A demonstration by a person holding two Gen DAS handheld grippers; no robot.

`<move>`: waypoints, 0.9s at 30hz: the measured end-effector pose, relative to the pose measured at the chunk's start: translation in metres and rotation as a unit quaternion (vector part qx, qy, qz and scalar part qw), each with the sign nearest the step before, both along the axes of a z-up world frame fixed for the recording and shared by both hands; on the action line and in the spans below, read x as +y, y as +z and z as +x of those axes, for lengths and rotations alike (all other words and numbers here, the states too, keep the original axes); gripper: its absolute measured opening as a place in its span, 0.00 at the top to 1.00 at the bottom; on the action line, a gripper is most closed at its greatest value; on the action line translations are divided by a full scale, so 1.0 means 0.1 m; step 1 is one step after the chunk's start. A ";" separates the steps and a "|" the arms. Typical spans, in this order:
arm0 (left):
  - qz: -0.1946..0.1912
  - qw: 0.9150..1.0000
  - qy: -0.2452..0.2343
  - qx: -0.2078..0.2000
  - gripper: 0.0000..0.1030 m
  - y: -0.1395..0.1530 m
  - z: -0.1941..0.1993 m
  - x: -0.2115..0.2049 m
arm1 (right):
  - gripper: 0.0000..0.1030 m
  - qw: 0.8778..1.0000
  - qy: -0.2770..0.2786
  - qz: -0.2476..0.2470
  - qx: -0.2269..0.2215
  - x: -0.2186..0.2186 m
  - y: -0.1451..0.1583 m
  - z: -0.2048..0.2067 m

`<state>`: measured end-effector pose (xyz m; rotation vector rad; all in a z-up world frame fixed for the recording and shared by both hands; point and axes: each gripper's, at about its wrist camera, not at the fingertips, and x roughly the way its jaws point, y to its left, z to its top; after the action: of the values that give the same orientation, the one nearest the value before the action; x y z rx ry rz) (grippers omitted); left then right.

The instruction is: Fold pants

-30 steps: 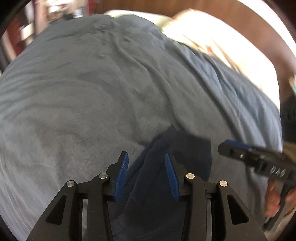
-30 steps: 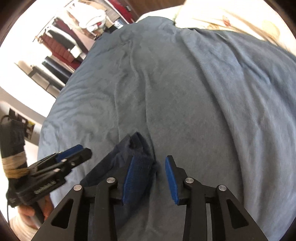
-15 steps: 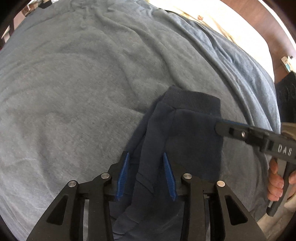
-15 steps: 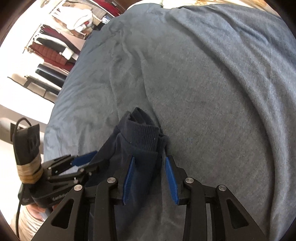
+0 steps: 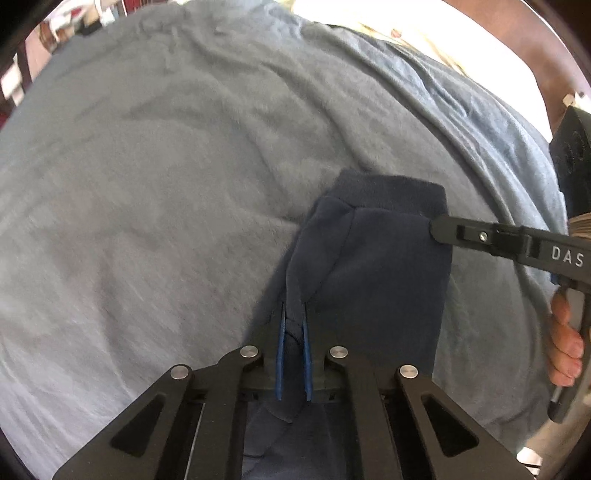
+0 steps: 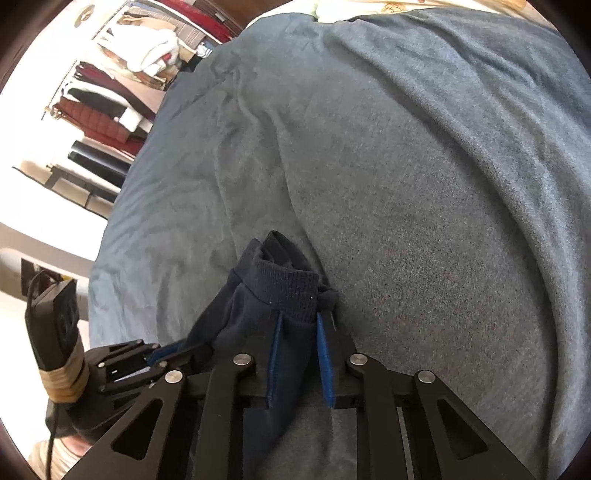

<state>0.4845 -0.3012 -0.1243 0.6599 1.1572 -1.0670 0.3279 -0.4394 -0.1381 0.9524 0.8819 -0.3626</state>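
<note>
Dark navy pants (image 5: 384, 269) lie on a grey-blue blanket (image 5: 166, 192), their ribbed cuff end (image 5: 388, 192) pointing away from me. My left gripper (image 5: 293, 314) is shut on a raised fold along the pants' left edge. In the right wrist view the pants (image 6: 258, 317) run between the pads of my right gripper (image 6: 299, 317), whose jaws are closing on the cloth just below the ribbed cuff (image 6: 288, 288). The right gripper (image 5: 443, 229) also reaches in from the right edge of the left wrist view, a hand (image 5: 565, 339) on its handle.
The blanket (image 6: 406, 184) covers a bed and has long wrinkles. A pale pillow or sheet (image 5: 424, 33) lies at the far end. A rack of hanging clothes (image 6: 122, 92) stands beyond the bed's left side. The left gripper's body (image 6: 122, 362) shows at lower left.
Both grippers came down onto the pants. The left jaws went from wide to pinched on the left fold. The right jaws narrowed around the cloth below the cuff.
</note>
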 end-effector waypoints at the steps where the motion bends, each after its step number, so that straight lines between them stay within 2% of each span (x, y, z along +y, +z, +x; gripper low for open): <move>1: -0.003 1.000 -0.001 -0.005 0.91 0.02 0.01 -0.01 | 0.83 1.000 -0.003 -0.001 0.000 0.00 0.01 0.00; 6: 0.007 1.000 -0.001 -0.016 0.91 -0.04 0.11 -0.11 | 0.86 1.000 -0.016 -0.013 0.000 0.01 0.05 -0.02; 8: 0.015 1.000 0.000 -0.003 0.90 -0.14 0.14 -0.17 | 0.86 1.000 -0.012 -0.012 0.007 0.01 0.01 0.02; 10: 0.020 1.000 0.009 0.011 0.87 -0.21 0.17 -0.18 | 0.86 1.000 -0.014 -0.007 0.014 0.00 -0.06 0.04; 12: 0.019 1.000 0.018 0.009 0.78 -0.21 0.19 -0.19 | 0.85 1.000 -0.014 -0.006 0.023 -0.03 -0.12 0.05; 13: 0.016 1.000 0.024 0.008 0.76 -0.19 0.20 -0.17 | 0.85 1.000 -0.018 -0.002 0.023 -0.04 -0.12 0.05; 15: 0.011 0.999 0.033 0.007 0.63 -0.14 0.21 -0.14 | 0.83 0.999 -0.020 -0.002 0.030 -0.06 -0.11 0.04; 17: -0.003 0.999 0.042 0.011 0.59 -0.05 0.21 -0.07 | 0.74 0.999 -0.023 -0.020 0.043 -0.05 -0.08 0.02; 20: -0.019 0.999 0.051 0.002 0.54 0.11 0.20 0.07 | 0.72 0.996 -0.019 -0.067 0.059 0.02 0.06 0.00; 24: -0.034 0.998 0.060 -0.008 0.52 0.29 0.17 0.29 | 0.69 0.989 -0.014 -0.125 0.079 0.14 0.27 -0.05; 27: -0.036 0.997 0.064 -0.014 0.52 0.41 0.10 0.49 | 0.69 0.991 0.005 -0.115 0.070 0.23 0.38 -0.10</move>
<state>0.4946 -0.2524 -0.0830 0.5358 1.1159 -0.9840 0.3179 -0.4166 -0.1002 0.7151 0.9484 -0.5162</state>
